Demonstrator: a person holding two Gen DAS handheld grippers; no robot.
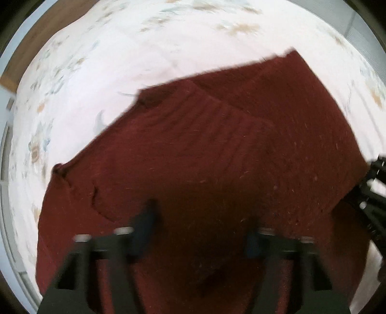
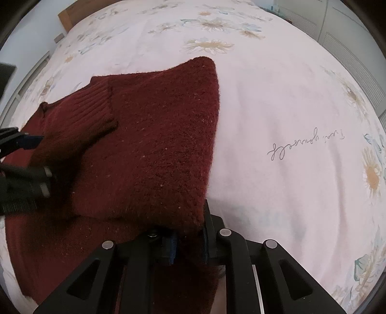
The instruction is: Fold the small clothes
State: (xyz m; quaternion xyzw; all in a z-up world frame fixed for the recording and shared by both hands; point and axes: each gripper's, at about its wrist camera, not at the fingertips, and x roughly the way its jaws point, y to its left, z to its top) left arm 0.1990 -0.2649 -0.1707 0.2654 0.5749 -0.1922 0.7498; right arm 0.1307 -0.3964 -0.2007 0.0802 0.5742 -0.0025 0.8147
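Pale pink cotton sheet [image 2: 289, 101] with a daisy print and a line of handwriting-style script covers the bed and fills most of both views; a wooden headboard [image 2: 72, 12] shows at its far end. No containers in either view.

Dark red knitted sweater [image 2: 156, 135] lies on the sheet, partly folded: one panel is doubled over the body and a ribbed cuff [image 2: 96, 108] rests on top.

Right gripper [image 2: 188, 239], black with blue pads, points steeply down at the sweater's near edge; jaws clamped on the corner of the folded layer.

Left gripper [image 1: 200, 231] hangs over the sweater's middle, blurred. Jaws apart in its own view, fabric below them; contact with the knit cannot be told.
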